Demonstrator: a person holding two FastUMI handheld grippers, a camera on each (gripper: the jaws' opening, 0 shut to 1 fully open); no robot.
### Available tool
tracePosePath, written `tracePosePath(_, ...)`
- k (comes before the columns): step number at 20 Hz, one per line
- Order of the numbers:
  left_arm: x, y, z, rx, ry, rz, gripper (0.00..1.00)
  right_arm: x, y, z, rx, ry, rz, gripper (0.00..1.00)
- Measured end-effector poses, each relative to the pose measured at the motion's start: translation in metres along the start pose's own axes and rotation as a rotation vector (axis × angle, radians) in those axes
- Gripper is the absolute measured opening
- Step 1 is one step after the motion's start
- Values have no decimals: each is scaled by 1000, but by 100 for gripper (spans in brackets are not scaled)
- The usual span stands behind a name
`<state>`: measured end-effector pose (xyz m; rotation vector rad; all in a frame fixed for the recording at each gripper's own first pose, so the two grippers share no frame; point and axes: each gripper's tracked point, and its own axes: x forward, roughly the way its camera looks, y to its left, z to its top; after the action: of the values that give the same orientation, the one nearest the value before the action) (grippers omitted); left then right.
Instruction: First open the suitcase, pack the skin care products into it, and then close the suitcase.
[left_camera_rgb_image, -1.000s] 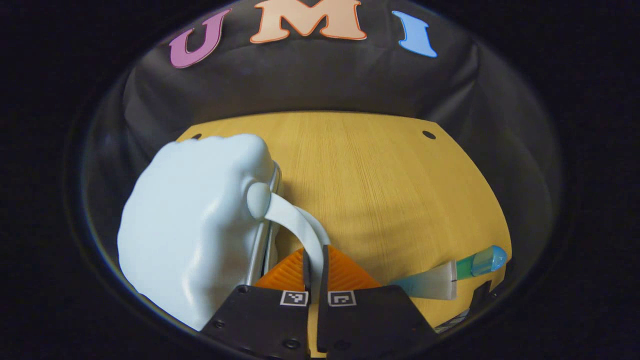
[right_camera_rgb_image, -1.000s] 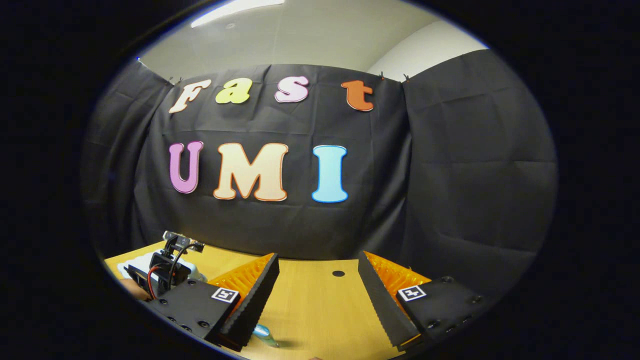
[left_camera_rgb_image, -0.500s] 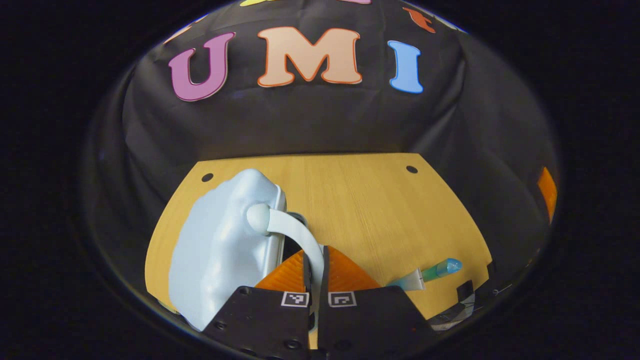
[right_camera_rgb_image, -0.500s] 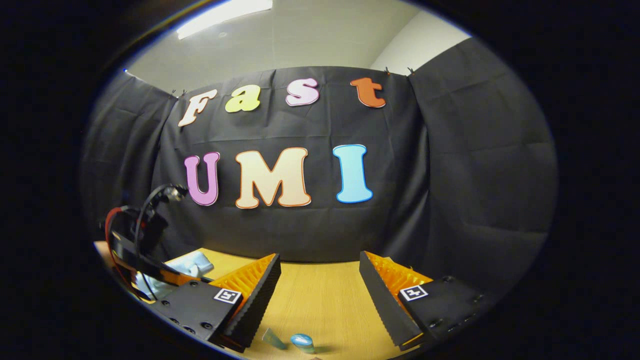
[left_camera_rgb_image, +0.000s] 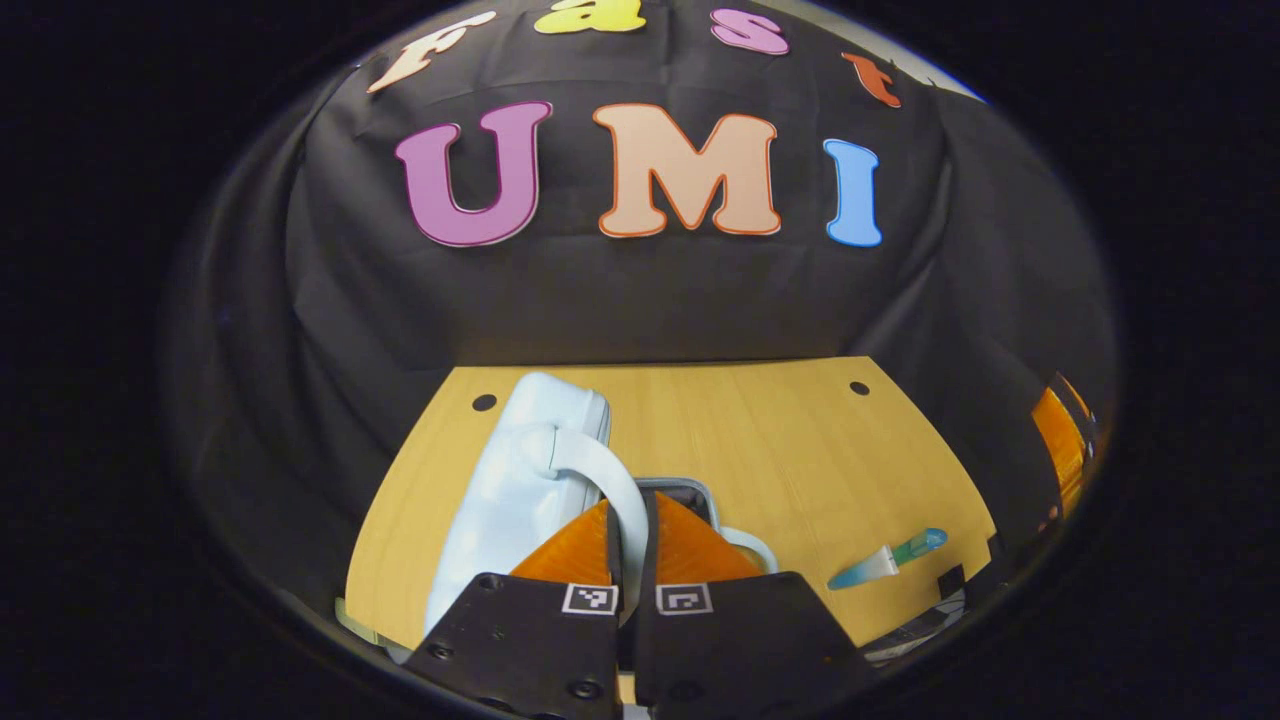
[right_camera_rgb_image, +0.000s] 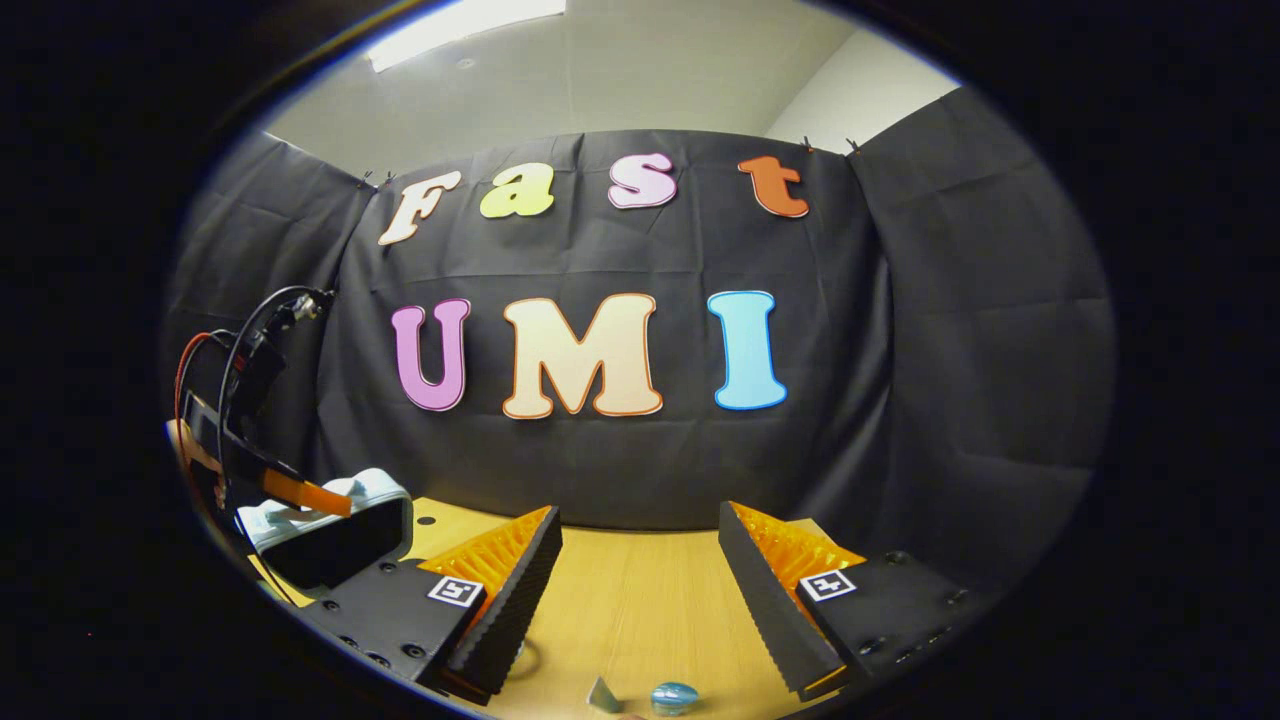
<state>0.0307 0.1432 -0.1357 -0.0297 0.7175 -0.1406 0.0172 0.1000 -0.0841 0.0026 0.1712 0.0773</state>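
Suitcase (left_camera_rgb_image: 520, 480) status: we judge the opening step to be in progress. The pale blue hard-shell lid stands raised on the left part of the wooden table (left_camera_rgb_image: 760, 440), tilted up on its edge, and a dark-lined rim of the lower half (left_camera_rgb_image: 690, 490) shows just behind our left gripper's fingers. In the right gripper view the same case (right_camera_rgb_image: 330, 530) sits at the far left with its dark interior exposed.

We hold the left gripper (left_camera_rgb_image: 630, 530) closed on the suitcase handle (left_camera_rgb_image: 600, 470), a pale curved strap that runs from a round knob on the lid down between both fingers. The right gripper (right_camera_rgb_image: 635, 600) hangs with its fingers spread wide and nothing between them, above bare table.

One skin care tube (left_camera_rgb_image: 885, 560), pale at the crimped end and blue-green toward its rounded cap, lies flat on the table to the right of the case, well apart from it. In the right gripper view the rounded cap (right_camera_rgb_image: 672, 695) shows at the bottom edge, just below the open fingers.

Remaining work, as we judge it: lay the lid fully open, place the tube inside, then close the case. Nothing is packed yet as far as we can see.
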Motion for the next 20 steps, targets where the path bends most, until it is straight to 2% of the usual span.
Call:
tracePosePath(10, -11, 130, 14, -11, -42, 100, 0, 7, 74, -7, 12, 1, -5, 99)
tracePosePath(14, -5, 185, 5, -22, -31, 160, 0, 7, 94, -11, 4, 6, -19, 98)
tracePosePath(20, 9, 251, -16, -75, -5, 207, 0, 9, 120, -9, -20, 5, -25, 97)
